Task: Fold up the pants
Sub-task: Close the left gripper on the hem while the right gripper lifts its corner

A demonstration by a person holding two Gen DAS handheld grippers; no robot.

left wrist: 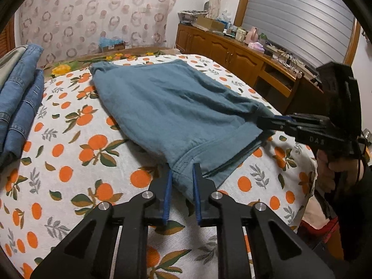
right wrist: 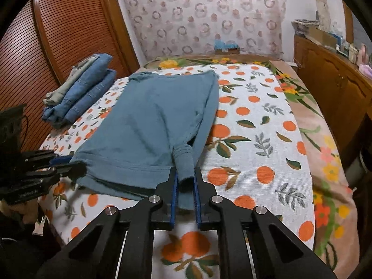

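Note:
Teal-blue pants (left wrist: 172, 102) lie folded on the orange-print bedspread (left wrist: 69, 162), also seen in the right wrist view (right wrist: 151, 125). My left gripper (left wrist: 182, 174) is closed on the near hem corner of the pants; it also shows in the right wrist view (right wrist: 76, 167) at the left corner. My right gripper (right wrist: 186, 176) is closed on the bunched waistband end at the other near corner; it also shows in the left wrist view (left wrist: 262, 121). The near edge is held slightly off the bed between both grippers.
A stack of folded jeans (left wrist: 18, 107) sits at the bed's left side, also in the right wrist view (right wrist: 79, 95). A wooden cabinet (left wrist: 232, 55) with clutter runs along the right. A louvred wooden door (right wrist: 58, 39) stands to the left.

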